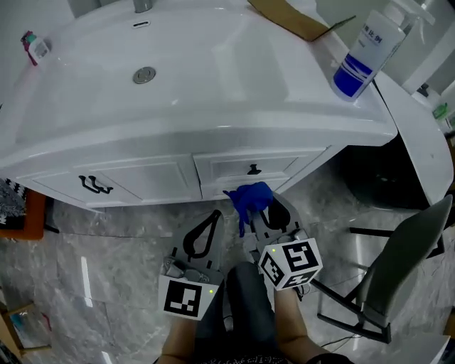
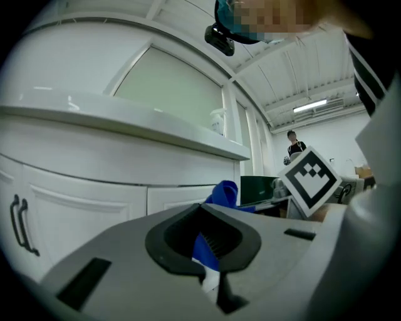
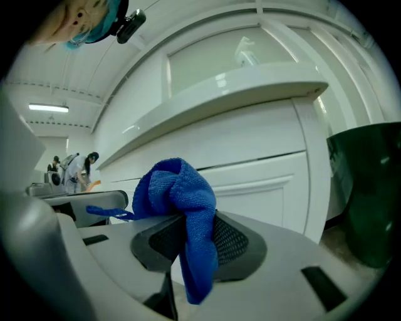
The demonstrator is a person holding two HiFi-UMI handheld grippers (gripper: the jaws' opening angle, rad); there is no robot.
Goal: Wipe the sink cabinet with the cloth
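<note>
The white sink cabinet (image 1: 156,178) stands in front of me, with a small drawer knob (image 1: 254,169) and a door handle (image 1: 96,186). My right gripper (image 1: 259,207) is shut on the blue cloth (image 1: 249,199), just below the drawer and close to the cabinet front. In the right gripper view the cloth (image 3: 178,188) bulges above the jaws of the right gripper (image 3: 188,216) and hangs down between them. My left gripper (image 1: 215,215) is beside it on the left, shut and holding nothing. In the left gripper view the cloth (image 2: 224,191) shows behind the left gripper (image 2: 203,210).
On the countertop stand a spray bottle with blue liquid (image 1: 370,46) at the right, a cardboard piece (image 1: 288,18) behind it and a small pink item (image 1: 34,46) at the left. A dark bin (image 1: 384,181) and a grey chair (image 1: 405,263) are at the right. The floor is grey marble.
</note>
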